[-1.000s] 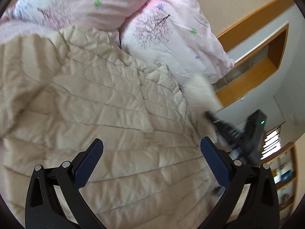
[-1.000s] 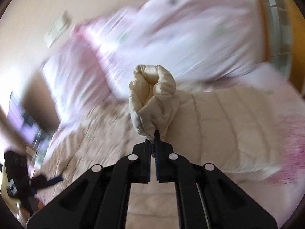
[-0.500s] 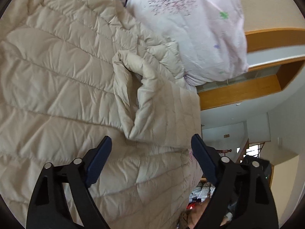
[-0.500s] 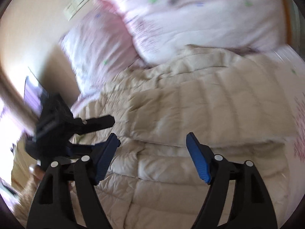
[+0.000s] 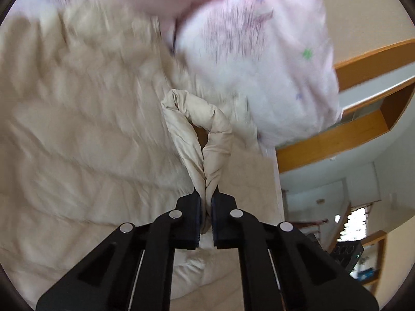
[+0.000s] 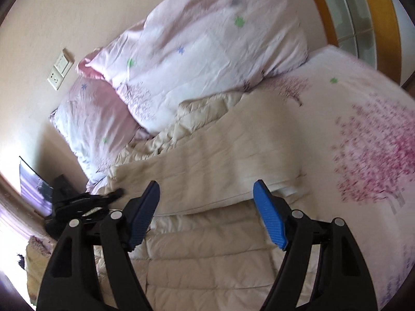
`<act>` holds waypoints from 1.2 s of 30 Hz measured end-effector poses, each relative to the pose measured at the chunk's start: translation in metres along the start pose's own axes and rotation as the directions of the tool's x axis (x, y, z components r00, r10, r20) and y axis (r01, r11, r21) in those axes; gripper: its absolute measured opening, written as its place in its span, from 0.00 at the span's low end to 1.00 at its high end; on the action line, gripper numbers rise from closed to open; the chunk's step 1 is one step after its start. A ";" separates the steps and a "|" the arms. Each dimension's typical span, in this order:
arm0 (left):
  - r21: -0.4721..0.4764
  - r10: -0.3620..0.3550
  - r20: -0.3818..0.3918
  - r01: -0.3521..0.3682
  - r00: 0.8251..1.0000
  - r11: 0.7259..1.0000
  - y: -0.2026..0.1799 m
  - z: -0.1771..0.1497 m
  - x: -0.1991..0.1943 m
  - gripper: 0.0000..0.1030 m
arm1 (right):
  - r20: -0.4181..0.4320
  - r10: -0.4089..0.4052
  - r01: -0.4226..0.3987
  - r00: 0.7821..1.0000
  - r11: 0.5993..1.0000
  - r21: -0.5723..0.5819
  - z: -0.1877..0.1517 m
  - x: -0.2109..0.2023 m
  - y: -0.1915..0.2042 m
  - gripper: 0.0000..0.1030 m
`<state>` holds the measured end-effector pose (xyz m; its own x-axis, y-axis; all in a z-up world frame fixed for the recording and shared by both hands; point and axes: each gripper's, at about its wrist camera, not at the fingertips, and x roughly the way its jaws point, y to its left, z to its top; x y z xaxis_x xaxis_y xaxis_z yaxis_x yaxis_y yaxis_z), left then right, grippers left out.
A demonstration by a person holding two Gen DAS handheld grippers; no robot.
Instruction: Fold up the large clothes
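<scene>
A beige quilted jacket (image 5: 77,142) lies spread over the bed. My left gripper (image 5: 206,194) is shut on a raised fold of the jacket's edge (image 5: 205,129), which loops up in front of the jaws. In the right wrist view the same jacket (image 6: 220,160) shows a panel folded flat across its body. My right gripper (image 6: 206,189) hangs open above that panel with nothing between its blue pads (image 6: 269,223). The left gripper (image 6: 116,193) shows dark at the jacket's left edge in that view.
Two pink flowered pillows (image 6: 207,59) lean on the wall behind the jacket. The bedsheet (image 6: 363,155) with a pink tree print stretches to the right. A wall socket (image 6: 59,70) is at upper left, and a wooden window frame (image 5: 363,119) runs along the bed's far side.
My left gripper went from wide open to shut on a fold of the jacket. My right gripper let go of the bunched fabric it held and opened, then shifted over the folded panel.
</scene>
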<state>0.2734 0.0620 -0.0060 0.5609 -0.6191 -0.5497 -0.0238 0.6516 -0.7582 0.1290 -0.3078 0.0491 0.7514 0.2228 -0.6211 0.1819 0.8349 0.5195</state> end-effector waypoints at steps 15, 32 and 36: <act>-0.035 0.215 -0.035 -0.217 0.976 0.976 0.068 0.005 -0.001 0.20 | -0.255 -0.259 0.241 0.932 0.965 -0.102 -0.002 0.113 0.005 0.37; 0.028 0.186 0.241 -0.198 0.952 0.980 0.090 -0.057 -0.150 0.61 | -0.292 -0.065 -0.089 0.954 0.871 -0.484 -0.057 0.165 0.215 0.28; -0.043 0.290 0.348 -0.294 0.892 0.955 0.123 -0.089 -0.210 0.65 | -0.310 -0.074 -0.100 0.948 0.853 -0.511 -0.068 0.209 0.253 0.28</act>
<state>0.0790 0.2334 -0.0152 0.7808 -0.2105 -0.5883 -0.2235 0.7851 -0.5776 0.2887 -0.0154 0.0109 0.5023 0.3052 -0.8091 -0.2446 0.9476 0.2056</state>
